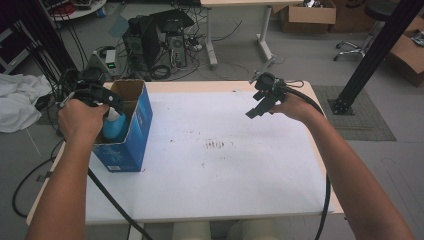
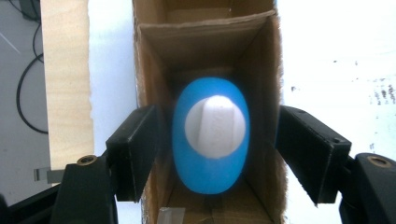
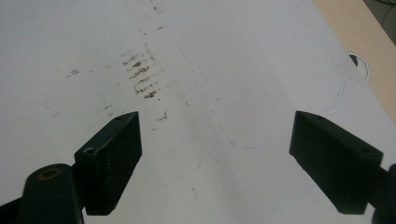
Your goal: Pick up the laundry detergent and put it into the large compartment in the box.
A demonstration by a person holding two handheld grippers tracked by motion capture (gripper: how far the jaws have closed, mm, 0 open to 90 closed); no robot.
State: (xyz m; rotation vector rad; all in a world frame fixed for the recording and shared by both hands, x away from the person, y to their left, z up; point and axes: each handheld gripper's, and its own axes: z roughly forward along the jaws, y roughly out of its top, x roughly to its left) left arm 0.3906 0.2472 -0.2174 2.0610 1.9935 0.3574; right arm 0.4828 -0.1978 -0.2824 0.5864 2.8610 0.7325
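Observation:
An open blue cardboard box stands on the left of the white table top. Inside it stands a blue bottle with a white cap. My left gripper hovers over the box mouth. In the left gripper view the bottle sits between the two black jaws of my left gripper, with a gap on each side, so that gripper is open. My right gripper hangs above the table's far right, open and empty. The right gripper view has my right gripper spread wide over the white sheet.
Brown smudges mark the middle of the sheet. The bare wooden table edge runs along the right. Cables and computer gear lie on the floor beyond the table, and a black metal post stands at the far right.

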